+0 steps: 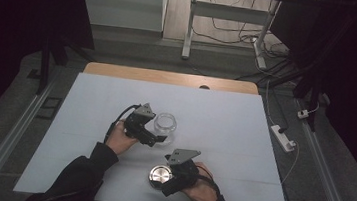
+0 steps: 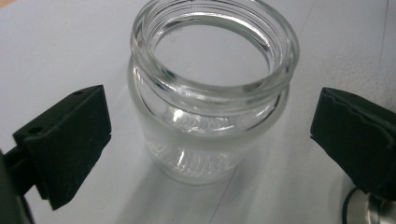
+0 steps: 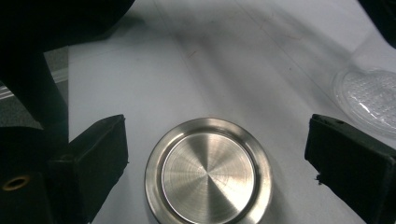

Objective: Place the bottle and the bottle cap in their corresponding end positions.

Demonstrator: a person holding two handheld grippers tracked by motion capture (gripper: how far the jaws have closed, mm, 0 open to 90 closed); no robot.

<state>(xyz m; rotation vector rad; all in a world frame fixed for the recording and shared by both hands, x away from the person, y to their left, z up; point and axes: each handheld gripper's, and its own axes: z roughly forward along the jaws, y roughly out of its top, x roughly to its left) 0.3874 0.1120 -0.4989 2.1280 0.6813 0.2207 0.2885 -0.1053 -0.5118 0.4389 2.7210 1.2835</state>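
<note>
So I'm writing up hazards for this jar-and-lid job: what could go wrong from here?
1. The glass jar stands free between the open jaws of the left hand-held gripper; an off-centre close might tip or slide it.
2. The metal lid lies flat on the table; the right hand-held gripper, open astride it, could skid off its thin, smooth rim.

glass jar (image 2: 210,93) upright, open | steel lid (image 3: 208,171) flat on table

The high view is dimly lit, with black upper corners framing a pale table (image 1: 225,115). Soft shadows are cast around the glass jar (image 2: 210,93); concentric glare is shown on the metal lid (image 3: 208,171), sharply focused.
</note>
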